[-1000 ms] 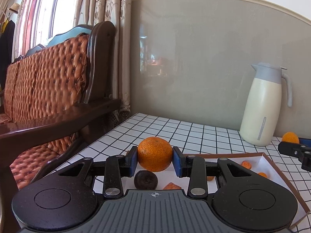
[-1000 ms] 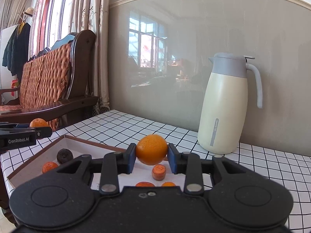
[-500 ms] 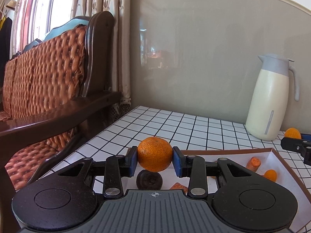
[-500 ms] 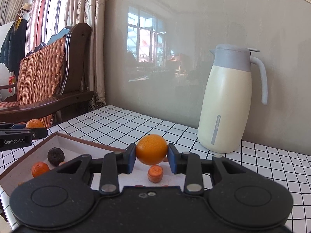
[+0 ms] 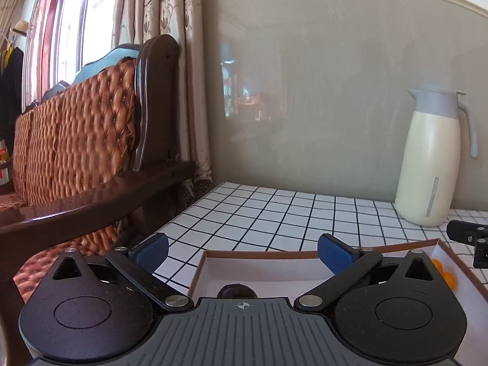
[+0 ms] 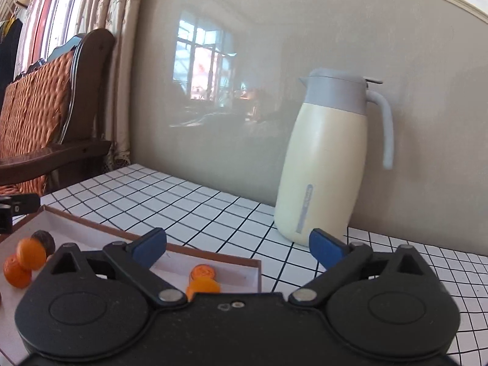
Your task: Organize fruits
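Blue pads of the left gripper [image 5: 242, 253] are swinging wide with nothing between them; a dark fruit [image 5: 236, 290] lies in the box [image 5: 262, 253] just below. Lifting straight off should avoid nudging it.

From the right wrist, the right gripper [image 6: 238, 248] is likewise opening, empty, above orange fruits [image 6: 202, 279] inside the box.

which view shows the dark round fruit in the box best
The right wrist view. There the dark fruit sits in the open at the far left of the box, only partly overlapped by an orange. In the left wrist view only its top peeks above the gripper body.
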Available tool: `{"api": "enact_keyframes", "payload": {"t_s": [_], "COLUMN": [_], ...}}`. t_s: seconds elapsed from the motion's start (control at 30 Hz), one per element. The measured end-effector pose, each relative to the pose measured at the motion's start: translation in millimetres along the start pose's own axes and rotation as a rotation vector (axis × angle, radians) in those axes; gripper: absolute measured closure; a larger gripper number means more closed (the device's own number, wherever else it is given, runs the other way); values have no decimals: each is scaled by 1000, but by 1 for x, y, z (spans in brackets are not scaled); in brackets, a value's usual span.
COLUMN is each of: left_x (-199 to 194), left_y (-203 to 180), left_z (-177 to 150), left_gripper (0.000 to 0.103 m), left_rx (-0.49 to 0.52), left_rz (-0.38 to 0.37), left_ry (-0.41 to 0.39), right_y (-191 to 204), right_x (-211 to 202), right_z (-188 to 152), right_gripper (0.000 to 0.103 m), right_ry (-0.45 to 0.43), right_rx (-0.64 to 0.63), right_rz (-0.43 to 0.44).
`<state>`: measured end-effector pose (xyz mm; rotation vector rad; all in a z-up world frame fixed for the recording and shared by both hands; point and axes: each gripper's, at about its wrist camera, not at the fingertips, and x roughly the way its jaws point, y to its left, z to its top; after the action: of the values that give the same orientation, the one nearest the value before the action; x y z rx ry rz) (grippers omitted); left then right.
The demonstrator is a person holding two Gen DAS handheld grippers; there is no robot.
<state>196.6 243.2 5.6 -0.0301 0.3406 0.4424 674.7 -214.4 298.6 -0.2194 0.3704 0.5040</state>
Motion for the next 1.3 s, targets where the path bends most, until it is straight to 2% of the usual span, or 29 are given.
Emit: {"api": "enact_keyframes", "payload": {"t_s": [0.17,0.47,0.97,1.3], "left_x": [2,1,-8,-40], "left_y": [-1,-5,-4,-5], "left_z": [-3,-5,-6,-2], "left_gripper": [0,0,0,0], "left_rx": [8,23,-10,-32], "left_rz": [-16,-28,-25,-46], "left_ry": [27,29,47,13], "right_y": [-3,2,7,6], "right_x": [1,2,-10,-46], "right_z": [0,1,4,5], "right_gripper": [6,6,6,6], "right_ry": [19,38,36,-12], "right_rx": [9,4,-10,-21], "right_rz": [21,35,51,48]}}
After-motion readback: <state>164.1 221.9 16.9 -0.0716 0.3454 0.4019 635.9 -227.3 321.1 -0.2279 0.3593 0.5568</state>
